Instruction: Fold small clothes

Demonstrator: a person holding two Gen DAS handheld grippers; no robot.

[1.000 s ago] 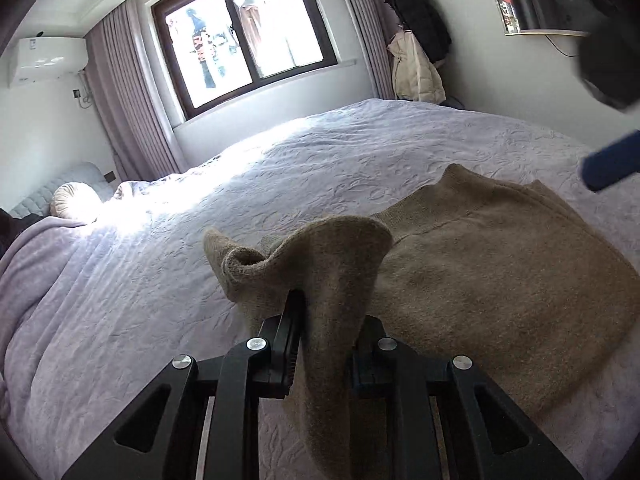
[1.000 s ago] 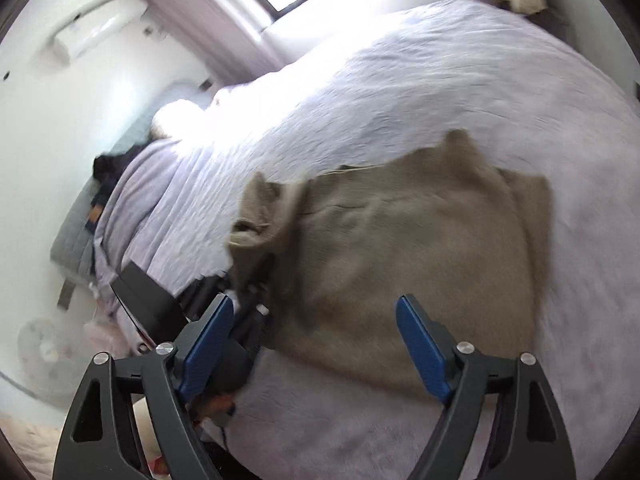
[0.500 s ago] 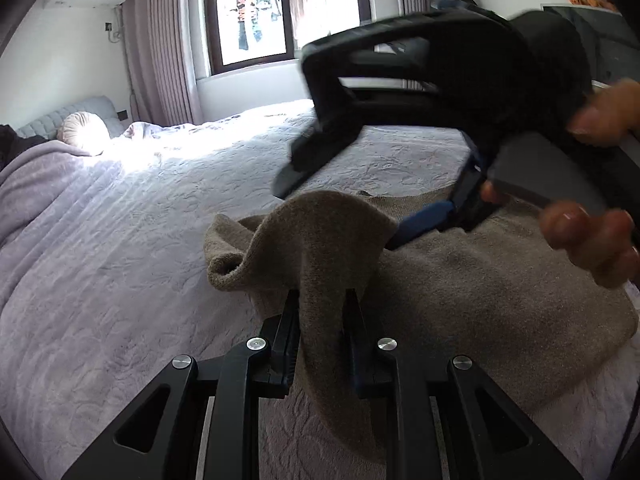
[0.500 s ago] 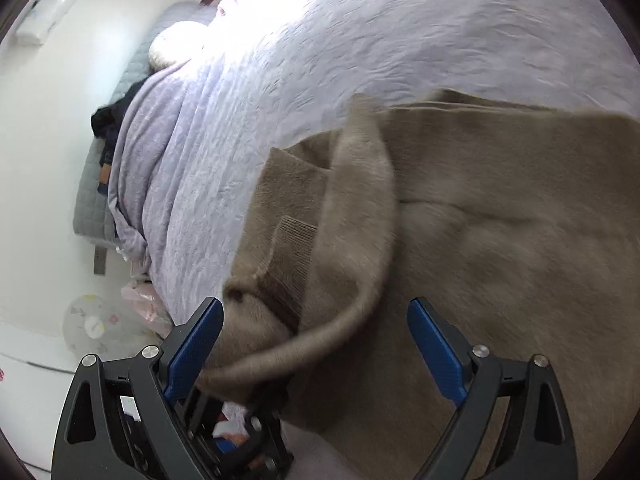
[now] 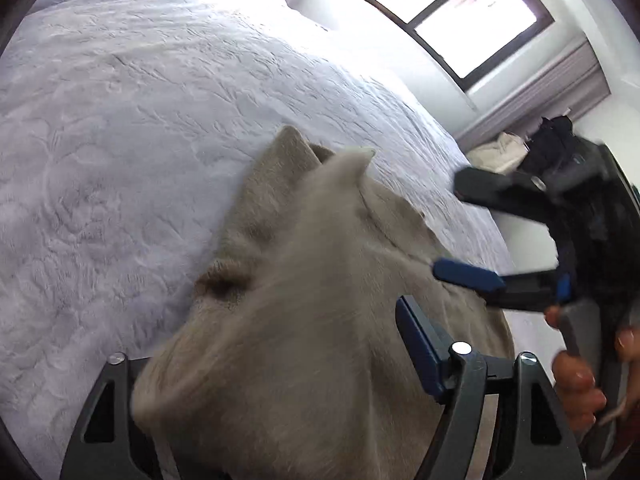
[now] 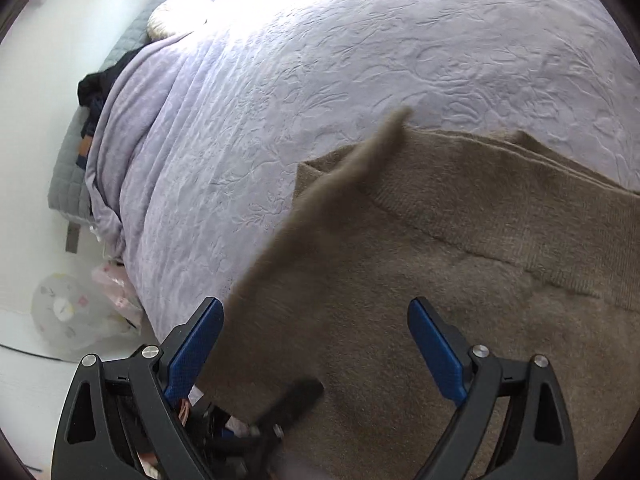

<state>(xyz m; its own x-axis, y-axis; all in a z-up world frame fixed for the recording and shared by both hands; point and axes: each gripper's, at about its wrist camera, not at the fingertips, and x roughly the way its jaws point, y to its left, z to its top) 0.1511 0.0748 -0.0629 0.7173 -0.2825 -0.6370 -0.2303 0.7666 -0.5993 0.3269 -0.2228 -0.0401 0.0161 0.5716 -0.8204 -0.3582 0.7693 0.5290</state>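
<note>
A tan knit sweater (image 6: 460, 264) lies on the lilac bedspread (image 6: 360, 60). In the left wrist view its sleeve (image 5: 304, 280) drapes, blurred, over my left gripper (image 5: 280, 364) and hides the left finger; the right blue pad (image 5: 420, 344) stands wide apart, so the jaws are open. My right gripper (image 6: 316, 344) is open just above the sweater's body, with the blurred sleeve (image 6: 332, 196) falling across its left side. The right gripper also shows in the left wrist view (image 5: 480, 236), open at the sweater's far edge.
The bedspread (image 5: 140, 120) stretches left and far. A window (image 5: 460, 8) and hung clothes (image 5: 552, 148) are at the back. A pillow (image 6: 176, 20), dark clothes (image 6: 96, 92) and a fan (image 6: 68, 316) on the floor lie left of the bed.
My left gripper has opened and let go of the sleeve, which now flops over it. The left camera has swung toward the bed. My right gripper has dropped closer to the sweater.
</note>
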